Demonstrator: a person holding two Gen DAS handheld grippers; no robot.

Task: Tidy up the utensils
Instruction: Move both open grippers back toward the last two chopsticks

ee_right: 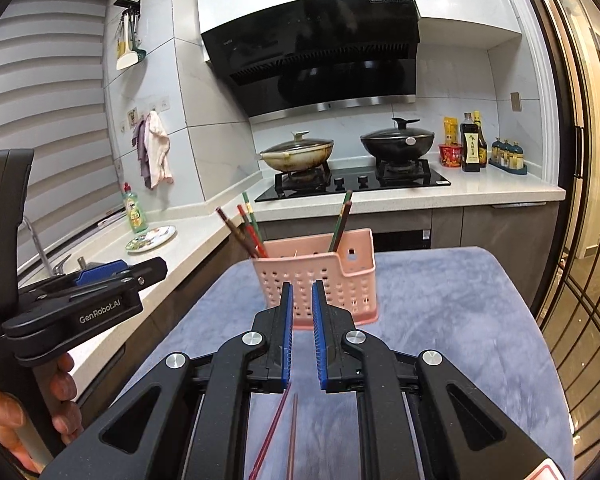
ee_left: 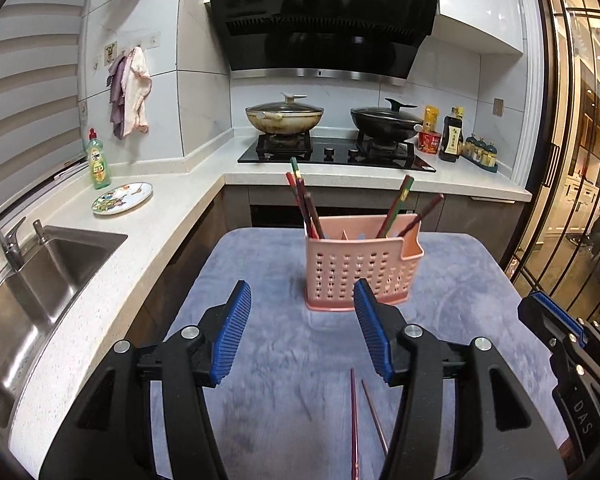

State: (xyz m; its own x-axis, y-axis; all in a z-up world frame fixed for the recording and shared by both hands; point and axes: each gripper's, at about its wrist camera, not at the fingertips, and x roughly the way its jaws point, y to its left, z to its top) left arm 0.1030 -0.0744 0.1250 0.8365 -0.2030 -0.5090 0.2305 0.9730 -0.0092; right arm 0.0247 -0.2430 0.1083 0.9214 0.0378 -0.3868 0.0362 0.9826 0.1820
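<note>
A pink slotted utensil basket (ee_left: 356,268) (ee_right: 320,280) stands on a grey-blue cloth (ee_left: 260,264) (ee_right: 440,300). Several dark red and green chopsticks (ee_left: 304,200) (ee_right: 246,228) lean out of its left and right compartments. Two loose chopsticks (ee_left: 354,420) (ee_right: 274,428) lie on the cloth near me, under the gripper bodies. My left gripper (ee_left: 301,286) (ee_right: 158,269) hangs open a little short of the basket, with nothing between its blue pads. My right gripper (ee_right: 302,285) (ee_left: 530,306) is shut on nothing and points at the basket's front wall from just before it.
A white counter (ee_left: 172,216) wraps round the left and back, with a steel sink (ee_left: 52,272), a green soap bottle (ee_left: 99,160) and a painted plate (ee_left: 122,198). Two lidded pans (ee_left: 284,116) sit on the hob. Glass doors (ee_left: 580,160) close the right. A hand (ee_right: 60,392) holds the left gripper's handle.
</note>
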